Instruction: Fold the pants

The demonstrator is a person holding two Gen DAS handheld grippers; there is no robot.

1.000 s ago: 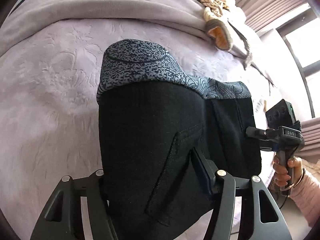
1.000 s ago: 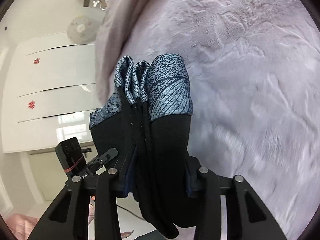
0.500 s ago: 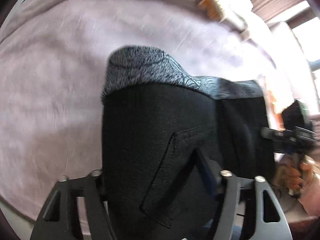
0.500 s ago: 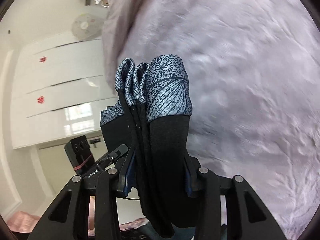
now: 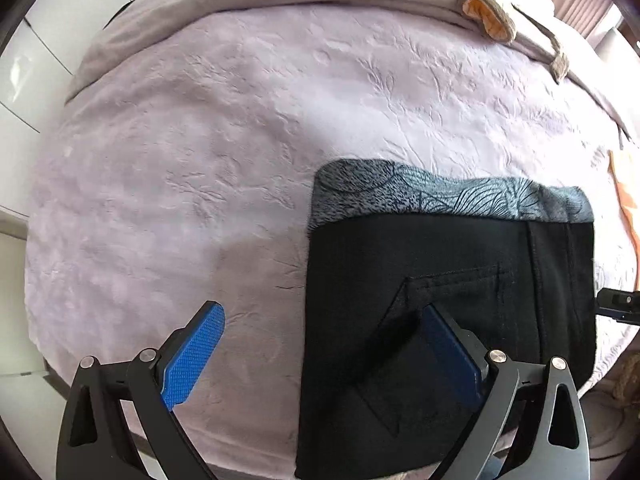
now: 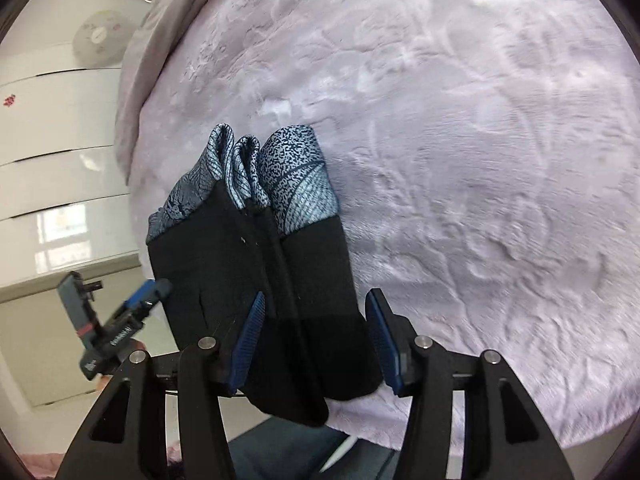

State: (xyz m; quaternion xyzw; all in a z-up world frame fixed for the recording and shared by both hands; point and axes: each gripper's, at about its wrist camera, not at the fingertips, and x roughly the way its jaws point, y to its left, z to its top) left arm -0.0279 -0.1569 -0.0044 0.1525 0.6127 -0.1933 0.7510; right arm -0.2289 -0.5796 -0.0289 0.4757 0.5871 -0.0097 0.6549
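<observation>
So the folded black pants with the blue-grey patterned lining (image 5: 448,280) are lying flat on the pale lilac embossed bedspread (image 5: 240,120), near the edge of the bed. The left hand-held gripper (image 5: 320,344) has its blue-padded fingers spread wide, one resting over the back pocket, gripping nothing. The right hand-held gripper (image 6: 316,336) is parted too, straddling the pants' edge without pinching. A crumpled beige-and-orange garment (image 5: 484,12) sits up by the far side.
</observation>
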